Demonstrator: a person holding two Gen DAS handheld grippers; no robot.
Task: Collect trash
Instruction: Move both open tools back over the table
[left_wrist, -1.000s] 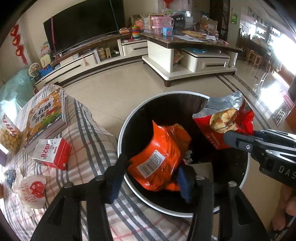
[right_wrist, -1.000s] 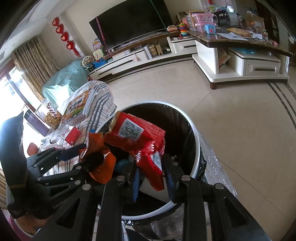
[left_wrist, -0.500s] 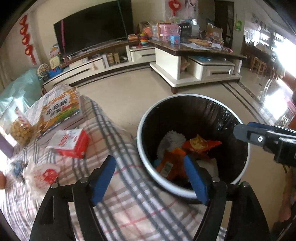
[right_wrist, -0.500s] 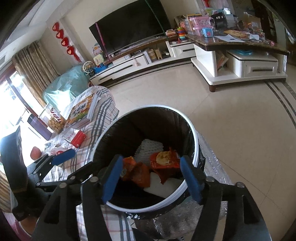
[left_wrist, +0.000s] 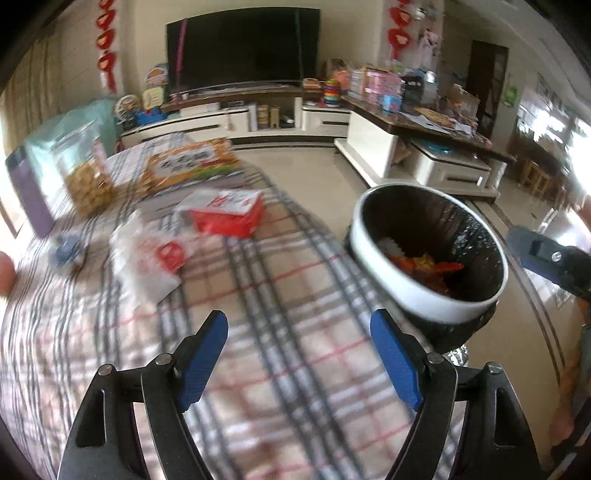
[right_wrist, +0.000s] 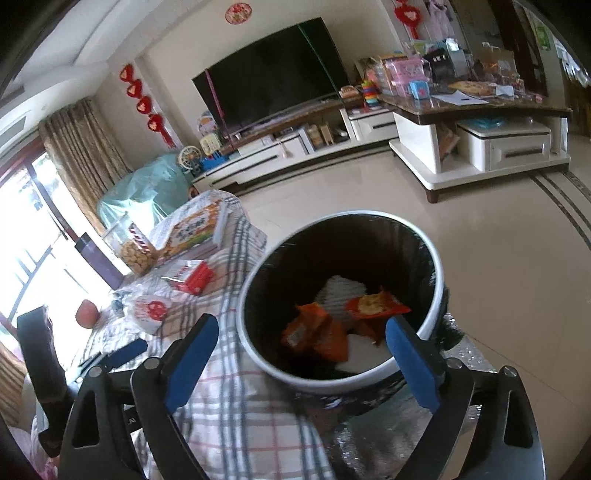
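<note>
A round bin (left_wrist: 413, 295) (right_wrist: 391, 373) with a white rim and black liner stands by the plaid-covered table (left_wrist: 258, 280). Orange and red snack wrappers (right_wrist: 317, 332) (left_wrist: 424, 264) lie inside it on something white. My left gripper (left_wrist: 299, 354) is open and empty above the tablecloth, left of the bin. My right gripper (right_wrist: 303, 363) is open and empty over the bin's near rim. A white wrapper with a red logo (left_wrist: 155, 258) (right_wrist: 149, 310) and a red and white carton (left_wrist: 229, 212) (right_wrist: 190, 277) lie on the table.
On the table's far end lie an orange box (left_wrist: 188, 166), a bag of yellow snacks (left_wrist: 86, 181) and a small blue object (left_wrist: 66, 251). A white TV cabinet (right_wrist: 280, 151) and a low table (right_wrist: 472, 136) stand across the tiled floor.
Both grippers let go of their snack wrappers, which dropped into the bin, and opened wide. The left gripper has swung left over the table; the right has drawn back from the bin.
</note>
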